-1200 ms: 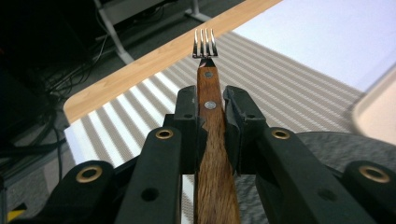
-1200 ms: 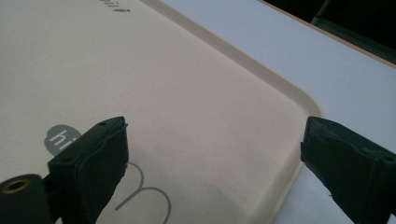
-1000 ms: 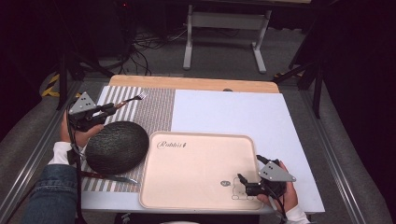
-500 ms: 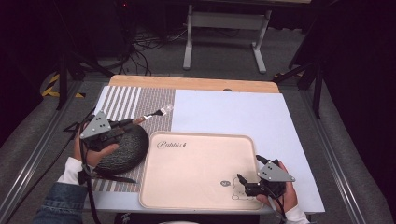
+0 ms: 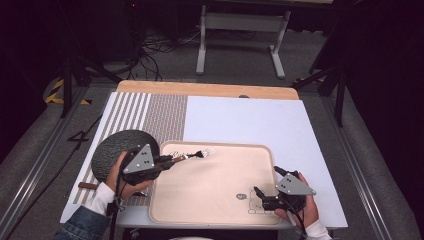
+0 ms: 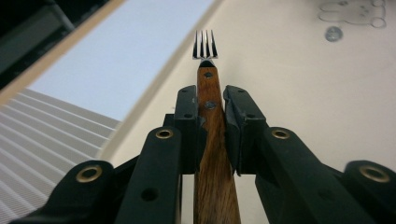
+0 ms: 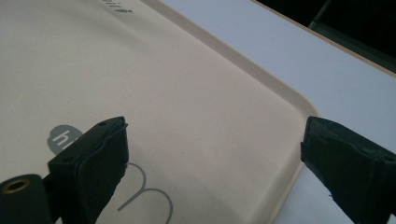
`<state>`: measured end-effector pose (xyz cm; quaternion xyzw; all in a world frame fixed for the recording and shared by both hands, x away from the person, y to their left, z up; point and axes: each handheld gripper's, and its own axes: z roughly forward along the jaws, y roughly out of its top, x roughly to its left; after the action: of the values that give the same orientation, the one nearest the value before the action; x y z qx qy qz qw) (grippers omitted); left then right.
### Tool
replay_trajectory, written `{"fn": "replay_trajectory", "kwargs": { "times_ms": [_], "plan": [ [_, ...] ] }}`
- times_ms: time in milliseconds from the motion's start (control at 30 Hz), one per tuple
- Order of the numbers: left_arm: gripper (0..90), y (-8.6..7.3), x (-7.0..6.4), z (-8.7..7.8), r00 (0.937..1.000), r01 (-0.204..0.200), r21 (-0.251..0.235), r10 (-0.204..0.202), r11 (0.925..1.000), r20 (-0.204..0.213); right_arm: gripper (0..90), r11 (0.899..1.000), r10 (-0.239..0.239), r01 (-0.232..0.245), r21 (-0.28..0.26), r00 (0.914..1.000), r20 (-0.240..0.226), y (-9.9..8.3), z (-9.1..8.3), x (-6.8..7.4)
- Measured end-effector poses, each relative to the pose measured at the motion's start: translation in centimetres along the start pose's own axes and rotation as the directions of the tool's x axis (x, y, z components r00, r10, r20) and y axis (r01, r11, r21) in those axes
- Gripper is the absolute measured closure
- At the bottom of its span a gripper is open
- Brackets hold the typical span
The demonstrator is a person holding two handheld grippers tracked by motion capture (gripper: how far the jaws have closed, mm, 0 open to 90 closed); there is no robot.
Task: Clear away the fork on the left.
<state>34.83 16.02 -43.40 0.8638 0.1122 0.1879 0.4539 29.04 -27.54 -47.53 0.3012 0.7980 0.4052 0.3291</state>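
So my left gripper [image 5: 172, 161] has its jaws clamped on the fork [image 6: 206, 74], tines above the tray [image 5: 210, 200]; setting it down remains, I reckon. Right gripper [image 7: 212, 149] gapes empty.

Lab or studio: dark room, floor cables [image 5: 150, 47], metal stand [image 5: 240, 30]

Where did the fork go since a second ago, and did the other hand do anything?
The left gripper, shut on the fork, carried it from above the striped mat toward the person and right, so its tines now hang over the beige tray. The right gripper stayed open at the tray's near right corner; the dark round mat stayed put.
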Motion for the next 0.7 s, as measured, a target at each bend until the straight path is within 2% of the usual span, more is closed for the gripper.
{"fn": "replay_trajectory", "kwargs": {
  "times_ms": [67, 267, 367, 433, 567, 600, 700],
  "plan": [
    [76.4, -0.1, -0.4, 0.3, 1.0000, -0.006, 0.011, 0.006, 0.9999, 0.005, 8.5, 1.000, 0.000, 0.000, -0.001, 1.0000, 0.000, 0.0, 0.0, 0.0],
    [76.4, -0.8, -1.9, 1.1, 0.9994, 0.027, 0.027, -0.027, 0.9993, 0.022, 8.5, 1.000, -0.005, 0.005, -0.001, 1.0000, 0.001, 0.0, 0.0, 0.0],
    [76.3, -1.3, -2.8, 1.6, 0.9975, 0.063, 0.047, -0.064, 0.9969, 0.031, 8.5, 1.000, -0.001, 0.001, 0.000, 1.0000, -0.001, 0.0, 0.0, 0.0],
    [76.3, -1.5, -3.2, 1.9, 0.9927, 0.114, 0.043, -0.115, 0.9926, 0.034, 8.5, 1.000, -0.003, 0.003, 0.005, 1.0000, 0.003, 0.0, 0.0, 0.1],
    [76.2, -2.0, -4.2, 2.2, 0.9895, 0.144, 0.056, -0.144, 0.9879, -0.003, 8.5, 1.000, -0.003, 0.003, 0.002, 1.0000, 0.004, 0.1, -0.1, 0.0],
    [76.2, -2.3, -4.5, 2.3, 0.9858, 0.167, 0.052, -0.168, 0.9846, 0.012, 8.5, 1.000, -0.003, 0.003, 0.000, 1.0000, 0.005, 0.1, -0.1, 0.0],
    [76.2, -2.3, -4.9, 2.4, 0.9875, 0.157, 0.076, -0.158, 0.9847, 0.000, 8.5, 1.000, -0.002, 0.002, -0.001, 1.0000, 0.005, 0.1, -0.2, -0.1]
  ]
}}
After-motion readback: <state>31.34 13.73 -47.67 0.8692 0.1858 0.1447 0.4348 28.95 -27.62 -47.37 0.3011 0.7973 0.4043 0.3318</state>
